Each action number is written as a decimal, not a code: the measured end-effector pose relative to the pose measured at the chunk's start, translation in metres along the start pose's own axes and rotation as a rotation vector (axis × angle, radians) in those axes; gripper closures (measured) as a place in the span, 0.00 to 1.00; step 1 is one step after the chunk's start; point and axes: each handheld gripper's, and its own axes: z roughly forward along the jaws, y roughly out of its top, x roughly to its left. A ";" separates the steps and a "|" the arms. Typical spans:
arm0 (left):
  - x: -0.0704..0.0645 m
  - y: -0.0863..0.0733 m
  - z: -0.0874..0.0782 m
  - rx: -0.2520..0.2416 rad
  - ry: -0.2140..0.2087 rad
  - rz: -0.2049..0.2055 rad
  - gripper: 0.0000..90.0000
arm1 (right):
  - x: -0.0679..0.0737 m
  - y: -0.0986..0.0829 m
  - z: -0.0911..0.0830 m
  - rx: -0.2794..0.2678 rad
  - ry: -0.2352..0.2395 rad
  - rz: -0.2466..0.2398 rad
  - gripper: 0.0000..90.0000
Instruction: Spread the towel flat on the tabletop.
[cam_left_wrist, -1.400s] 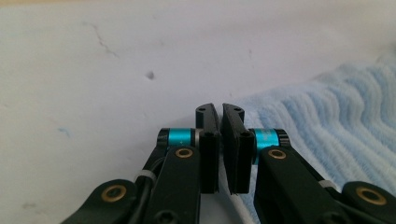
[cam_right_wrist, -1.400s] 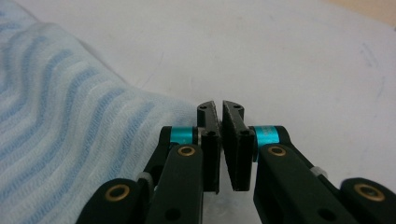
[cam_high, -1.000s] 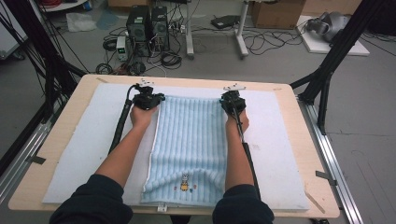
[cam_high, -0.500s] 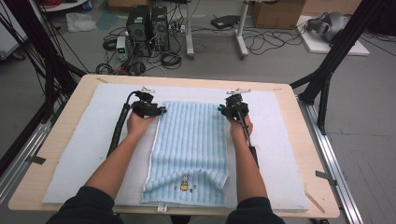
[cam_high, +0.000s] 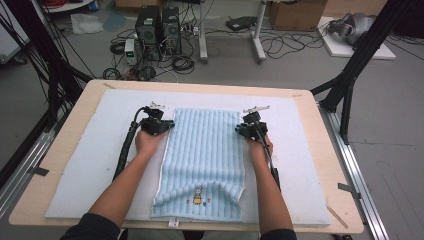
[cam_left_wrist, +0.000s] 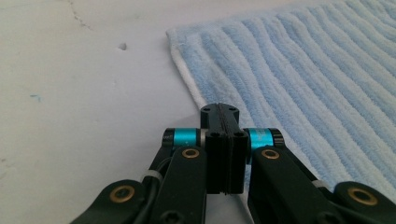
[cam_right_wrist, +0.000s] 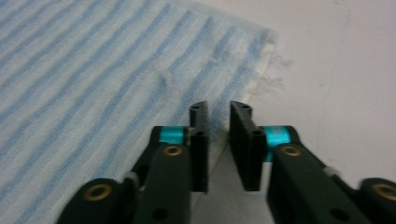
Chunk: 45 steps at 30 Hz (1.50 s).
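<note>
Towel (cam_high: 202, 155) is lying flat; left claw (cam_high: 167, 124) is sitting closed and empty, right claw (cam_high: 238, 129) slightly open, empty. Near edge looks bunched, so dragging could be wrinkling it more.

The towel (cam_high: 204, 150) is pale blue with deeper blue ribbed stripes running its length, a white edge along its side (cam_left_wrist: 187, 79), and a small yellow and dark figure stitched near its front hem. It lies on a whitish-blue mat (cam_high: 90, 165) over a light wood table (cam_high: 65, 145). Both grippers, left (cam_high: 169, 123) and right (cam_high: 238, 129), are black with turquoise bands and brass-coloured rivets at the jaws, trailing black cables, and the person's sleeves (cam_high: 92, 227) are dark.
</note>
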 end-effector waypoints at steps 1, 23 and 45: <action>0.000 0.000 0.001 -0.002 0.000 -0.006 0.99 | 0.000 0.001 0.001 -0.002 0.005 -0.016 0.96; 0.006 0.013 -0.007 -0.045 -0.038 -0.057 0.64 | -0.004 0.005 -0.005 -0.119 -0.021 0.037 0.79; -0.014 -0.012 -0.008 -0.016 -0.004 -0.096 0.97 | 0.007 -0.014 -0.009 -0.041 -0.023 0.031 0.97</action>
